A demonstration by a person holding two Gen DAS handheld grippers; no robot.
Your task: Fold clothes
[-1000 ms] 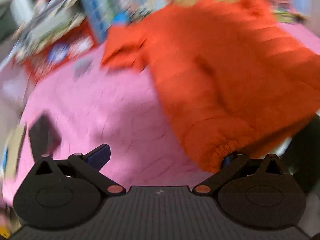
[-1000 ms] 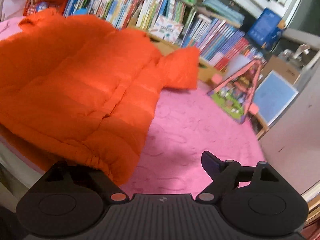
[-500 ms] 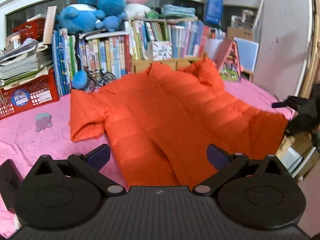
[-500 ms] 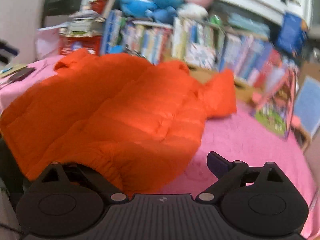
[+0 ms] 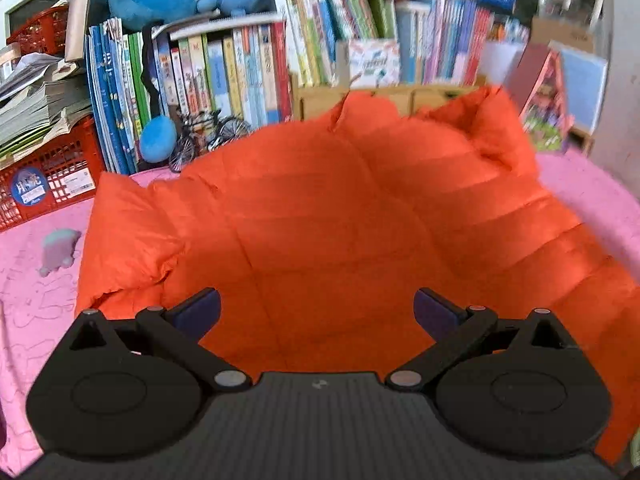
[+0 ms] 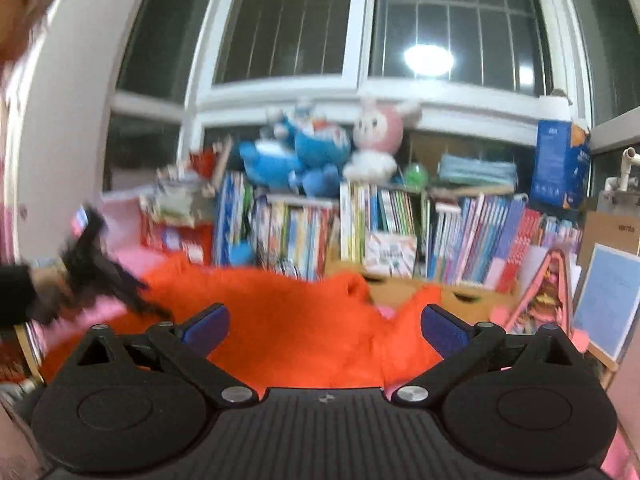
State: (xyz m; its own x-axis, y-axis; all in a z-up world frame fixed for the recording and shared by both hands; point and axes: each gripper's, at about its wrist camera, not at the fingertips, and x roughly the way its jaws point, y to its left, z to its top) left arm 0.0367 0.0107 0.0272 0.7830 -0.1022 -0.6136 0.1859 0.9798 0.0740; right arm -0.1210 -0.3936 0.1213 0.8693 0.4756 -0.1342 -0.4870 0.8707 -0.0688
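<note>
An orange puffer jacket (image 5: 340,216) lies spread flat on the pink bed cover (image 5: 36,288), its sleeves out to the left and the far right. My left gripper (image 5: 317,312) is open and empty, hovering over the jacket's near hem. My right gripper (image 6: 323,330) is open and empty, raised and pointing level at the bookshelf; the jacket (image 6: 288,320) shows low in its view. The left gripper (image 6: 92,268) appears blurred at the left of the right wrist view.
A bookshelf (image 5: 256,68) packed with books stands behind the bed, with plush toys (image 6: 312,148) on top. A red basket (image 5: 44,176) with stacked papers is at the far left. A small grey toy (image 5: 58,246) lies on the cover. A toy house (image 5: 548,100) stands at the right.
Both grippers let go of the jacket's hem and lifted away. The left one swung to face the jacket head-on; the right one tilted up toward the window.
</note>
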